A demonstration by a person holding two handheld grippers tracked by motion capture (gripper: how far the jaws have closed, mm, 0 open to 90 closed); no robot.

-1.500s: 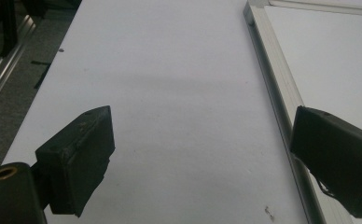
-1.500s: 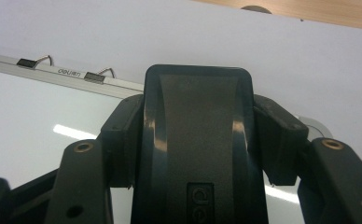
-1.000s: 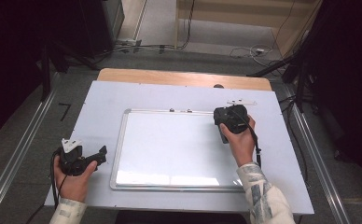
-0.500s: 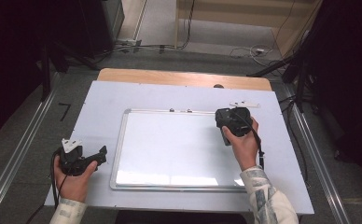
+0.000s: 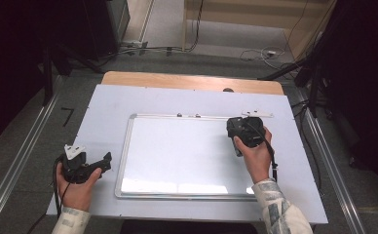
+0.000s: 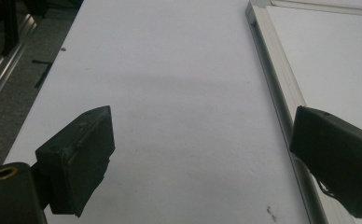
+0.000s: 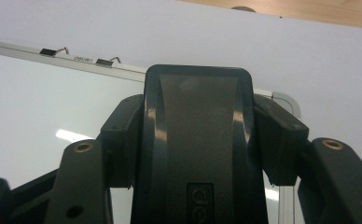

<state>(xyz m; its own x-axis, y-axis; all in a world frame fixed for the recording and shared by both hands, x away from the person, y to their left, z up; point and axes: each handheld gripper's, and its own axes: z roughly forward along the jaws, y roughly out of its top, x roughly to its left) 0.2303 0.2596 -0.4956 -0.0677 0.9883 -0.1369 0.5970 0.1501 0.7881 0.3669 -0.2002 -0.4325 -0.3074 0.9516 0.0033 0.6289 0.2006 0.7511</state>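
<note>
A whiteboard (image 5: pixel 177 151) with a silver frame lies flat on the white-covered table (image 5: pixel 109 112). Over the board's upper right part, my right gripper (image 5: pixel 241 132) is shut on a black eraser (image 7: pixel 198 154), whose rounded end stands up between the two jaws of the right gripper (image 7: pixel 198 116). Whether the eraser touches the board, I cannot tell. At the table's front left a hand holds my left gripper (image 5: pixel 104 163), just left of the board's frame (image 6: pixel 277 79). The jaws of the left gripper (image 6: pixel 202 135) stand wide open with only bare table between them.
Two small dark clips (image 7: pixel 48 52) sit on the board's top edge. A thin white strip (image 5: pixel 257 113) lies beyond the board's top right corner. A wooden edge (image 5: pixel 192 82) runs along the table's back. Metal rails (image 5: pixel 21 161) and cables flank the table on the floor.
My right gripper with the eraser has slid slightly nearer and to the right over the board. The left gripper has kept still.
</note>
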